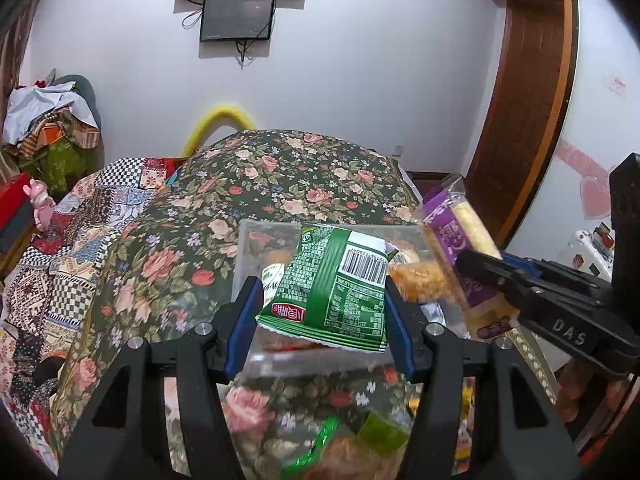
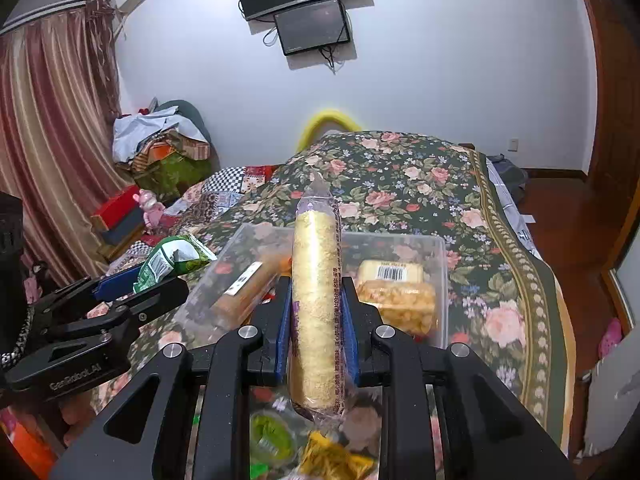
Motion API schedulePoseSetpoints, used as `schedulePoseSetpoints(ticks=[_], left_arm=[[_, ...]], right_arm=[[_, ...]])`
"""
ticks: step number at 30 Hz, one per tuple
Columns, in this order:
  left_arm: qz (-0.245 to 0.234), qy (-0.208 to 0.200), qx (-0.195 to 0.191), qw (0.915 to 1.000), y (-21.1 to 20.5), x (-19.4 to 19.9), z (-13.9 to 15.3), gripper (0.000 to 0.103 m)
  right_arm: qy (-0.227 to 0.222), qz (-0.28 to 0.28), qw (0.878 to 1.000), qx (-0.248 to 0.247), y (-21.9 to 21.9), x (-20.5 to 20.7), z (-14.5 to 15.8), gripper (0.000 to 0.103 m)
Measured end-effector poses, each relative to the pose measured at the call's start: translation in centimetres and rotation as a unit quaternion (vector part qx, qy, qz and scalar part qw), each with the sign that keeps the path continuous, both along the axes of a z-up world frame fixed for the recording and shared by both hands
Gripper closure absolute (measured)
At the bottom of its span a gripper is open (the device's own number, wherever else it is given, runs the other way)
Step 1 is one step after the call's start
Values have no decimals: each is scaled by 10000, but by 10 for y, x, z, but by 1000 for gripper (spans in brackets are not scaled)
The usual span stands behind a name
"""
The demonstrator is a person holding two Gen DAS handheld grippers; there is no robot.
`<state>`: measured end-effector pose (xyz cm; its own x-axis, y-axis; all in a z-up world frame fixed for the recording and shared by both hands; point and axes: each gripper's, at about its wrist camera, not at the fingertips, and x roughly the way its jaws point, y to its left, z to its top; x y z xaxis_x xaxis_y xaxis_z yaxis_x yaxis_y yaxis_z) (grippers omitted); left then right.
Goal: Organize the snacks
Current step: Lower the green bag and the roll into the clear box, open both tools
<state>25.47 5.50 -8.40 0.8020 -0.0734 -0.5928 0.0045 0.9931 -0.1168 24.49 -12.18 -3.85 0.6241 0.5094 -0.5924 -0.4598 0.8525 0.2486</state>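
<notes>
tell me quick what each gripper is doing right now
Left gripper: shut on the green snack bag.
Right gripper: shut on the long yellow snack roll.

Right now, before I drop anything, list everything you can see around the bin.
Green snack bag: one, green and white, held above the bin's near left side.
Long roll snack: one, pale yellow in a clear and purple wrapper, held upright over the bin's near edge.
Clear plastic bin: one, transparent, on the floral bedspread.
Snacks in bin: orange-yellow pack, pale yellow barcoded pack, brown bar.
Loose snacks: several, green and yellow, near edge, blurred.
Floral bedspread: one, dark green with pink roses.
Wall screens: two, black.
Left gripper: shut on the green bag.
Right gripper: shut on the roll.
</notes>
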Motion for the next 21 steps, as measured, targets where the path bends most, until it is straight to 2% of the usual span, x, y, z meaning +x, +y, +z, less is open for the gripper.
schedulePoseSetpoints(ticks=[12,21], left_arm=[[15,546,52,9985,-5,59,-36,45],[52,763,53,9971,-2,73,-53,45]], right_arm=[[342,5,9993,-156,13,43,-27,83],[403,147,9977,-525,27,54,-43,83]])
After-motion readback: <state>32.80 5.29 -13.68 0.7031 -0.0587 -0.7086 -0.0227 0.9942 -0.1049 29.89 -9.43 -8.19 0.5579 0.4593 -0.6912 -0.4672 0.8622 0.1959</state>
